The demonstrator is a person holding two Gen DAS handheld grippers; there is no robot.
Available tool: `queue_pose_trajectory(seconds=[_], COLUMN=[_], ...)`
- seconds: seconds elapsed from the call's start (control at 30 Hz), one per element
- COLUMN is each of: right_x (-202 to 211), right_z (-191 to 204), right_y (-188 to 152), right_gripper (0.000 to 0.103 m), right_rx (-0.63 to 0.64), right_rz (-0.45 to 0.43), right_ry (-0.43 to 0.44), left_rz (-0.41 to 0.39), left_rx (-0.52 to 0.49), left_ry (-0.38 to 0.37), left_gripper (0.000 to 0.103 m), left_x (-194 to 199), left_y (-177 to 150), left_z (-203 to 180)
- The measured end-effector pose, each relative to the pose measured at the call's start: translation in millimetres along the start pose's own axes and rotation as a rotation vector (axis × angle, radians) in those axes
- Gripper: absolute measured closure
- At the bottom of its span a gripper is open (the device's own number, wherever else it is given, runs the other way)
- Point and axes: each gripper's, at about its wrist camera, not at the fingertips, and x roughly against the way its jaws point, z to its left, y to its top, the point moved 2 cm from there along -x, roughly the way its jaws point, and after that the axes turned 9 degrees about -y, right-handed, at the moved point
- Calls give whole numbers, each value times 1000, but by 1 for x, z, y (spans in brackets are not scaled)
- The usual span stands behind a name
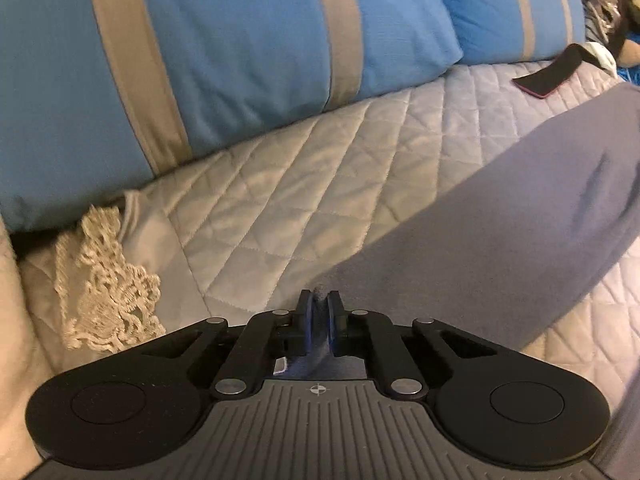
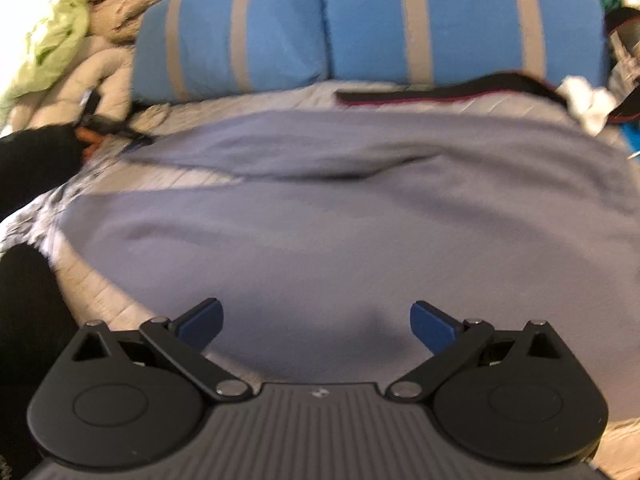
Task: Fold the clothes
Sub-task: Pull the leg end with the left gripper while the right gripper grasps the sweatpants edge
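A grey-blue garment lies spread over the quilted bed cover. One long part of it runs from the upper right down to my left gripper. That gripper is shut on the garment's end, with a fold of cloth pinched between its blue pads. My right gripper hovers low over the near middle of the garment, its jaws wide open with nothing between them. At the left of the right wrist view, a black-sleeved arm reaches to the garment's far left tip.
Two blue pillows with beige stripes stand along the back. A flat dark case with a red edge lies behind the garment. A beige lace cloth lies at the left. Green and beige clothes are piled at the far left.
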Motion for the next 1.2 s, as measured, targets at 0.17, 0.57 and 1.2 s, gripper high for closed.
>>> queue_pose_trajectory(seconds=[0.17, 0.57, 1.2], right_x=[5, -6, -103], right_z=[-22, -82, -257], right_y=[20, 69, 145], right_gripper=[0, 0, 13], right_rx=[1, 79, 18], right_rz=[-42, -100, -139], right_ry=[-90, -226, -376], left_rz=[-50, -205, -285], left_rx=[-14, -62, 92], left_ry=[39, 110, 91], left_gripper=[96, 96, 96], left_x=[20, 70, 102], left_y=[-4, -1, -12], left_z=[-18, -58, -79])
